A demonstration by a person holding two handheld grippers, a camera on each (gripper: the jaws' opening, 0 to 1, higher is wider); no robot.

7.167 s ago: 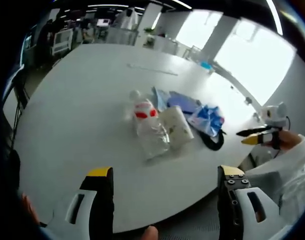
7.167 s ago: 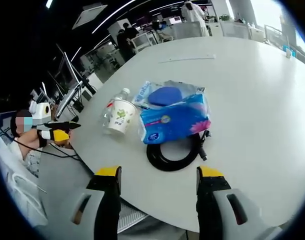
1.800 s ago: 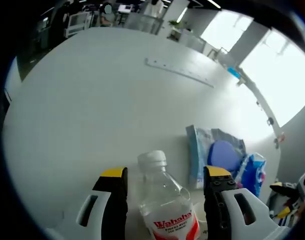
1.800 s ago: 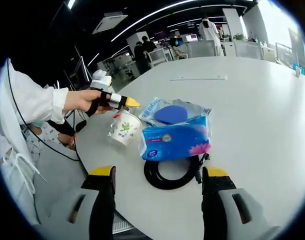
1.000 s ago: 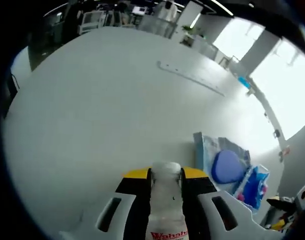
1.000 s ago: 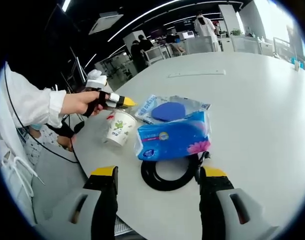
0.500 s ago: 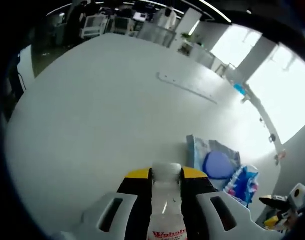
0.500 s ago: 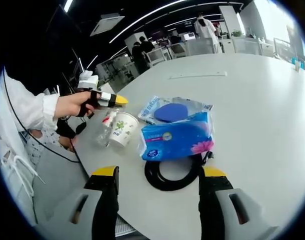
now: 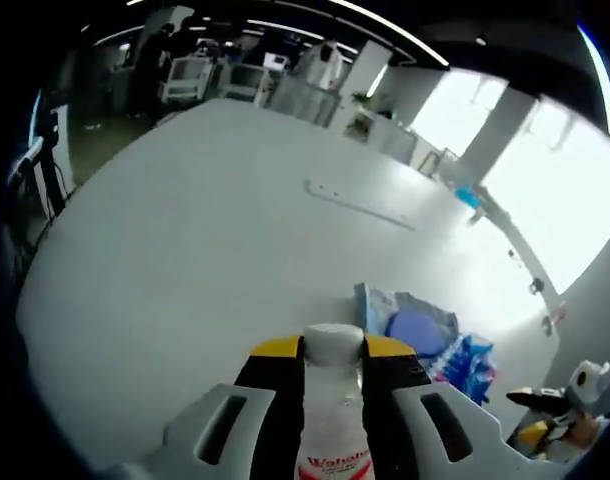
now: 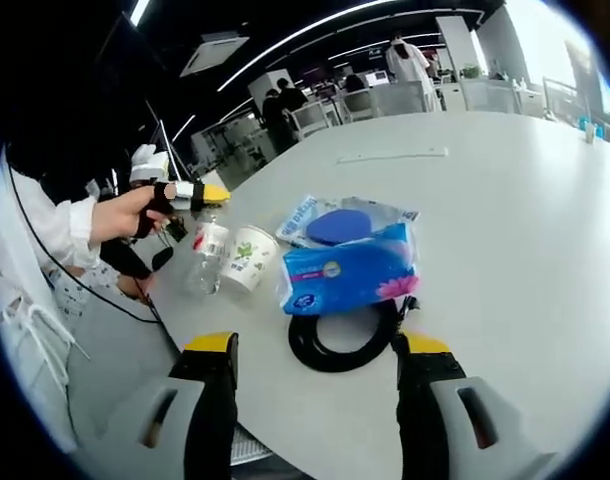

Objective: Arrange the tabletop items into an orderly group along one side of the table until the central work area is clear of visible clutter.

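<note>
Left gripper clamps the water bottle by its neck; right gripper wide, empty. Cup, tissue pack, cable not yet moved aside.

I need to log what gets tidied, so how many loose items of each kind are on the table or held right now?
Water bottle, held by the left gripper: 1
Paper cup: 1
Blue tissue pack: 1
Clear bag holding a blue object: 1
Black cable coil: 1
Long ruler-like strip: 1
Total: 6
</note>
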